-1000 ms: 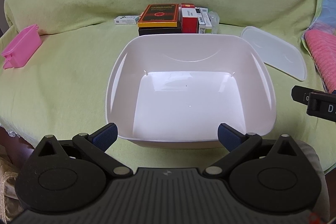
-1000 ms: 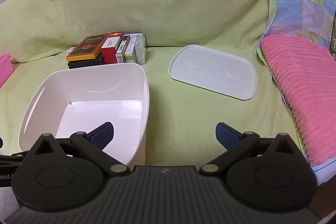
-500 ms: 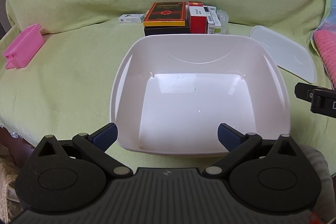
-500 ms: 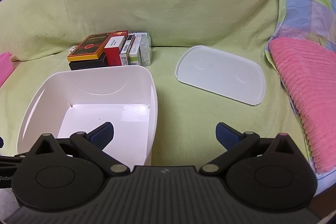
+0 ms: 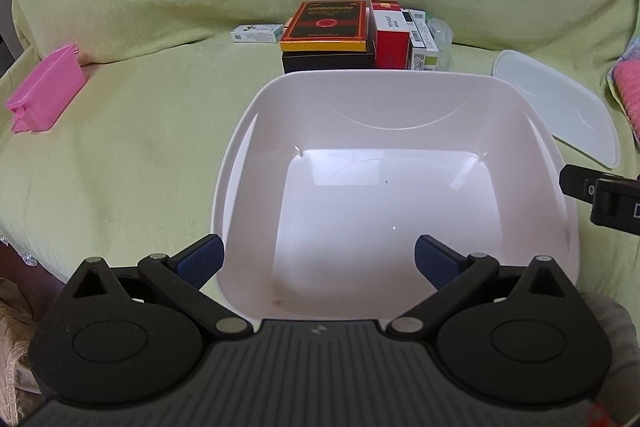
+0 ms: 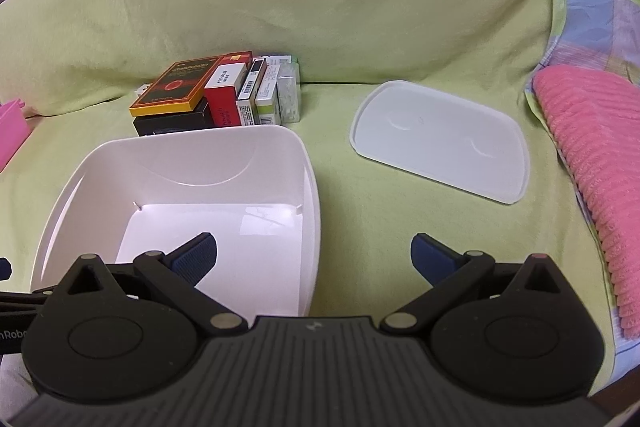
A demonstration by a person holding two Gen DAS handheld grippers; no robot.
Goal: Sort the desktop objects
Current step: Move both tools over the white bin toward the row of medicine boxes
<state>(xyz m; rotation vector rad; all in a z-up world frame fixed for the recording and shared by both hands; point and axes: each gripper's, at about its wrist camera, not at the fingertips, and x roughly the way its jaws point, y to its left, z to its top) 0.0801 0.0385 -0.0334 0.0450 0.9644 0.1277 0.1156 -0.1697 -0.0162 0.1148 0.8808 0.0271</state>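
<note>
Left gripper and right gripper: jaws released, nothing held. White bin sits centre frame; stacked boxes stand just behind it, upper centre. Lid lies right.

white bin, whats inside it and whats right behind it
The white bin holds nothing; its bare floor shows. Right behind it stands a row of small boxes, an orange-edged box stacked on a black one. The bin's rim hides their bases.
</note>
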